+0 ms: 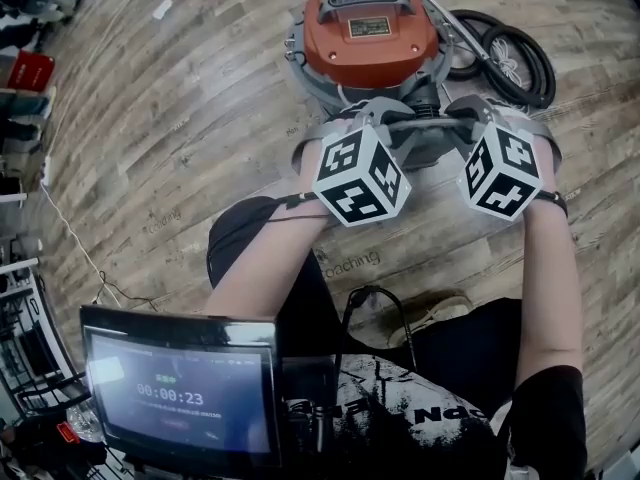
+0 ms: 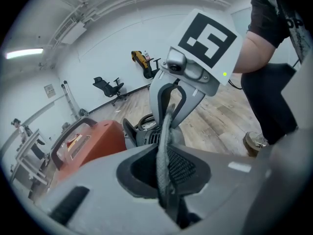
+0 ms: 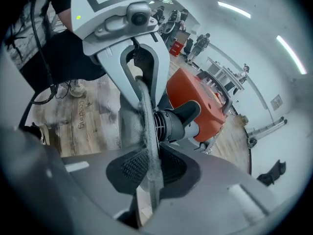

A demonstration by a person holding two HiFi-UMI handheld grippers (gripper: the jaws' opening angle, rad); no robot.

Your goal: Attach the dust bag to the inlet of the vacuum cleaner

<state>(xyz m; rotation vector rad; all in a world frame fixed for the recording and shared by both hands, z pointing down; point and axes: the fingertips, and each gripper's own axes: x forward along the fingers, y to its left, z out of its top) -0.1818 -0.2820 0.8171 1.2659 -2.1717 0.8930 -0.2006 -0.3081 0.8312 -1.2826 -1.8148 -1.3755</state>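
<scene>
The orange vacuum cleaner [image 1: 365, 28] stands on the wood floor ahead of me. Both grippers hold a grey fabric dust bag [image 1: 420, 143] stretched between them, just in front of it. My left gripper [image 1: 385, 120] is shut on the bag's edge [image 2: 164, 131], which runs as a thin strip between its pads. My right gripper [image 1: 460, 116] is shut on the opposite edge [image 3: 144, 111]. In the right gripper view the ribbed grey inlet [image 3: 171, 125] sticks out of the vacuum [image 3: 208, 99] right beside the bag's rim. Whether the bag touches the inlet I cannot tell.
A black hose [image 1: 510, 58] lies coiled to the right of the vacuum. A screen [image 1: 180, 388] sits at my lower left, and my shoe [image 1: 440, 313] is on the floor below the grippers. Shelves [image 1: 25, 88] line the left edge. Office chairs [image 2: 110, 87] stand far back.
</scene>
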